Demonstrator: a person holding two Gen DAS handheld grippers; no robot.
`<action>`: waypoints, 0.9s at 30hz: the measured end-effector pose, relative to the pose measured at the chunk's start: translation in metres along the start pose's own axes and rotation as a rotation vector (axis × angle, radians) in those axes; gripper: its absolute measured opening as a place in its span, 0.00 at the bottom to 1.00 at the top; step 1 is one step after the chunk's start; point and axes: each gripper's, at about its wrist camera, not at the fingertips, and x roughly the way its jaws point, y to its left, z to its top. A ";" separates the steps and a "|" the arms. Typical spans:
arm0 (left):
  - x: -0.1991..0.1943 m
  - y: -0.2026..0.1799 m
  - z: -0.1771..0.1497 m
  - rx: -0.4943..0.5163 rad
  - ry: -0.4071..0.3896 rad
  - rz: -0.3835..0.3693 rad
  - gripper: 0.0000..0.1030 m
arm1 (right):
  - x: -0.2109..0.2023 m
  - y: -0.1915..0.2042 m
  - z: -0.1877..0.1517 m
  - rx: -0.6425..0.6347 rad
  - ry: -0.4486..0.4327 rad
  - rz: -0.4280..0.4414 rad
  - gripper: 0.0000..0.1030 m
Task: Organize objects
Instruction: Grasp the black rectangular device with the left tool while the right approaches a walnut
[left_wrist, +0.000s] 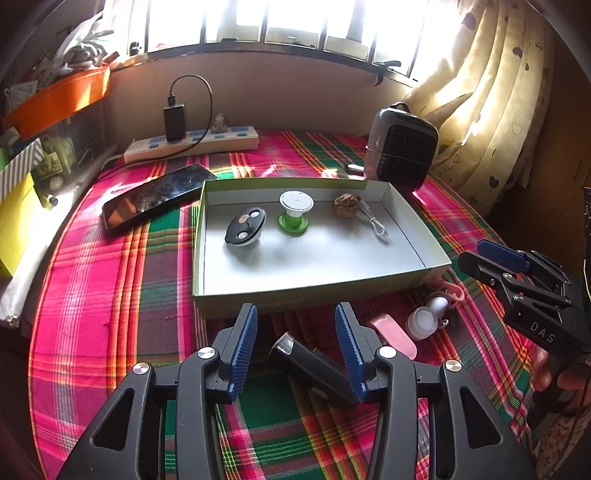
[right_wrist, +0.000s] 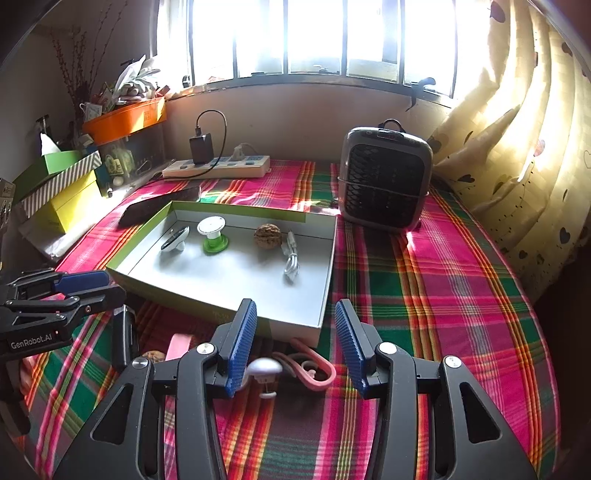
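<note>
The shallow box (left_wrist: 402, 216) is holding four items — a walnut (left_wrist: 346, 205) among them; both tools — left tool (left_wrist: 296, 345), right tool (right_wrist: 296, 343) — are hovering released, gripping nothing.

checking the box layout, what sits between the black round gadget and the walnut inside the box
The green and white spool stands between the black round gadget and the walnut in the box; both wrist views show it.
</note>
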 end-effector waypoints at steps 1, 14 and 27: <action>0.000 0.001 -0.003 -0.009 0.006 -0.006 0.42 | -0.001 -0.001 -0.002 0.003 0.002 0.001 0.44; 0.008 -0.014 -0.024 -0.039 0.075 -0.049 0.44 | -0.004 -0.012 -0.023 0.042 0.023 -0.002 0.45; 0.016 -0.012 -0.027 -0.045 0.111 0.020 0.45 | -0.001 -0.013 -0.027 0.046 0.036 0.015 0.45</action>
